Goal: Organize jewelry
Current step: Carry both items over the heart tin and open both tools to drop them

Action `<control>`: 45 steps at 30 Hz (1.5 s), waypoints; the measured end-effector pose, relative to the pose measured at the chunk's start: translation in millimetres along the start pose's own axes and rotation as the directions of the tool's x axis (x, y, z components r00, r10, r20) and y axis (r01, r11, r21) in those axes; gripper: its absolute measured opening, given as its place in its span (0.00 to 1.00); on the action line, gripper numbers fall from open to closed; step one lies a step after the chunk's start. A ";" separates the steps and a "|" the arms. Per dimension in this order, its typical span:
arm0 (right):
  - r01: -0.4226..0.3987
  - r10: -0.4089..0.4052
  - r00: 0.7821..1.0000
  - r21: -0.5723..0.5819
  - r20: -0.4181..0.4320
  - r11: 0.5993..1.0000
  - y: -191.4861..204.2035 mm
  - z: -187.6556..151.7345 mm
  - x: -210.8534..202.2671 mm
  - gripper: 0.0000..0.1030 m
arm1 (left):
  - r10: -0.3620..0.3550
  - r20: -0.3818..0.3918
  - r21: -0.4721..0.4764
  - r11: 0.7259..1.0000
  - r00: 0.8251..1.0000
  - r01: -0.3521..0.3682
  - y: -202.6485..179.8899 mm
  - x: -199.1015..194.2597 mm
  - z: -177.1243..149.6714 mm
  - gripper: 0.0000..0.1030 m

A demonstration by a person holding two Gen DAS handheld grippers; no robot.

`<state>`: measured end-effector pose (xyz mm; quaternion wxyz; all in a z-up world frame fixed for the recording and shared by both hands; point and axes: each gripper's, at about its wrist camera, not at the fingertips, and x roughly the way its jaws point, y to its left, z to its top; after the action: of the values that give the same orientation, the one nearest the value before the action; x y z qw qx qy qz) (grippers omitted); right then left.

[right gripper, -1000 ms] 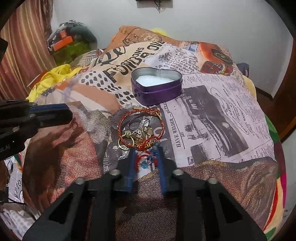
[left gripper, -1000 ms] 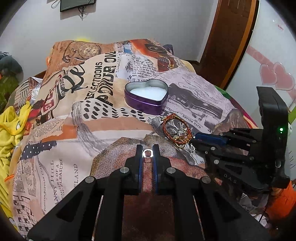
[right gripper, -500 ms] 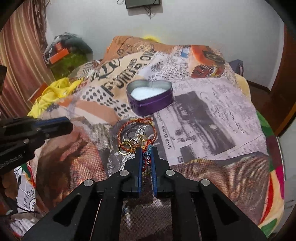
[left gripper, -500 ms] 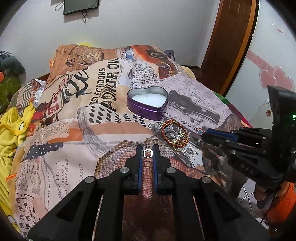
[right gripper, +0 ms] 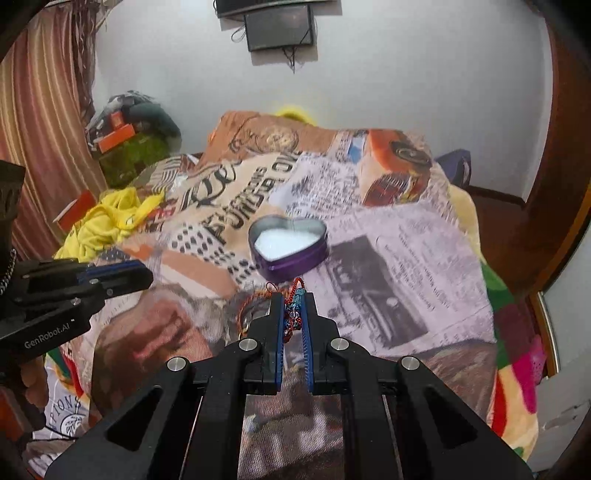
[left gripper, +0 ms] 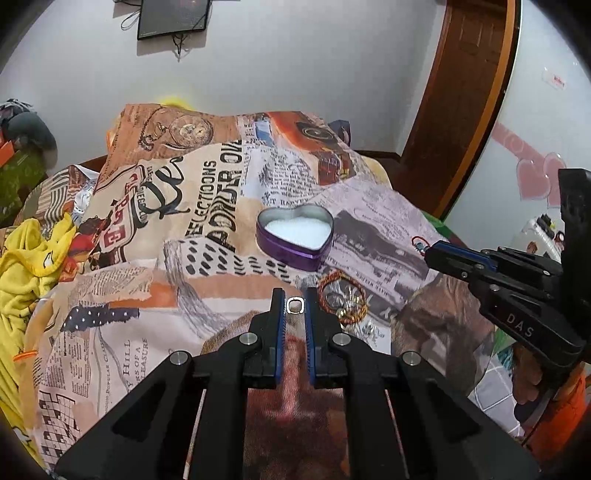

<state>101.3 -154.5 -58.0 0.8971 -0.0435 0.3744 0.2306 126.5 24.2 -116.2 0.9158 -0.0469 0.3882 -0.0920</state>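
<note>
My left gripper (left gripper: pixel 294 301) is shut on a small silver ring (left gripper: pixel 295 305), held above the printed bedspread. My right gripper (right gripper: pixel 293 304) is shut on a red and blue beaded earring (right gripper: pixel 293 308), lifted off the bed; its tip also shows in the left wrist view with the earring (left gripper: pixel 419 243) dangling. An open purple heart-shaped tin (left gripper: pixel 295 236) with white lining sits ahead of both grippers, also seen as the tin (right gripper: pixel 288 247) in the right wrist view. A red-orange bangle with small gold and silver pieces (left gripper: pixel 341 299) lies on the bed just right of my left fingertips.
The newspaper-print bedspread (left gripper: pixel 177 229) covers the bed. Yellow cloth (left gripper: pixel 26 258) is bunched at the left edge. A wooden door (left gripper: pixel 465 92) stands at the right, a dark frame (left gripper: pixel 171 16) hangs on the wall, and cluttered boxes (right gripper: pixel 122 140) sit at the far left.
Both grippers rose from the bed. The right jaws closed on the beaded earring and lifted it away from the bangle. The left kept its hold on the ring.
</note>
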 end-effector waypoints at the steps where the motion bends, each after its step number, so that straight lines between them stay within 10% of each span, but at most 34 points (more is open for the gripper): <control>1: 0.001 -0.001 1.000 0.001 0.009 1.000 -0.8 2.3 -1.6 0.07 | 0.000 0.005 -0.003 1.000 1.000 0.000 0.3 -0.2 2.7 0.08; 19: -0.006 0.008 0.994 -0.015 0.108 1.000 -7.2 41.2 10.9 0.07 | 0.012 0.083 0.006 1.000 0.996 -0.013 1.8 19.3 58.4 0.08; 45: -0.065 0.066 0.998 -0.032 0.006 0.997 -20.9 63.7 94.8 0.08 | -0.034 -0.043 0.014 0.999 0.998 0.035 11.2 114.5 85.3 0.08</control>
<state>210.3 -121.0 -79.9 0.8895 -0.0447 0.3688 0.2660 267.4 12.9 -139.1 0.9058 -0.0450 0.4063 -0.1115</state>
